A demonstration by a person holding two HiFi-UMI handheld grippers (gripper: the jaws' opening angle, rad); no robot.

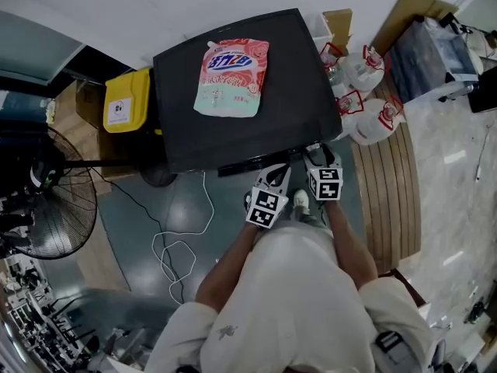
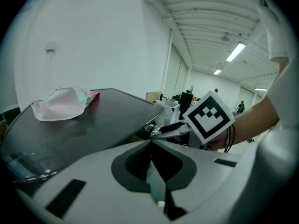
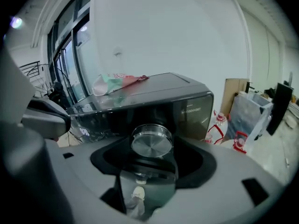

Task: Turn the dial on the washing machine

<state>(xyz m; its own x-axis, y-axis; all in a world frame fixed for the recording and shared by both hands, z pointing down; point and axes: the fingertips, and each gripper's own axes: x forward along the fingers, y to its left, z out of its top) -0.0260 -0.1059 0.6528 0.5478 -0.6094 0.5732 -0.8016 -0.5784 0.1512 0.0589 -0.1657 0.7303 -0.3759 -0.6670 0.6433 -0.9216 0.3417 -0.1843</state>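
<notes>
The black washing machine (image 1: 233,130) stands in front of me, with a pink and green detergent pouch (image 1: 231,77) lying on its lid. Its round silver dial (image 3: 151,141) sits on the dark front panel, right between the jaws of my right gripper (image 3: 152,149). Those jaws stand wider than the dial and do not press on it. In the head view the right gripper (image 1: 314,155) reaches under the machine's front edge. Just left of it, my left gripper (image 1: 279,176) is shut with nothing in it (image 2: 152,143).
A yellow bin (image 1: 126,99) stands left of the machine, and a floor fan (image 1: 46,200) further left. A white cable (image 1: 182,239) loops on the floor. White jugs with red labels (image 1: 365,92) and wooden planks (image 1: 388,193) lie to the right.
</notes>
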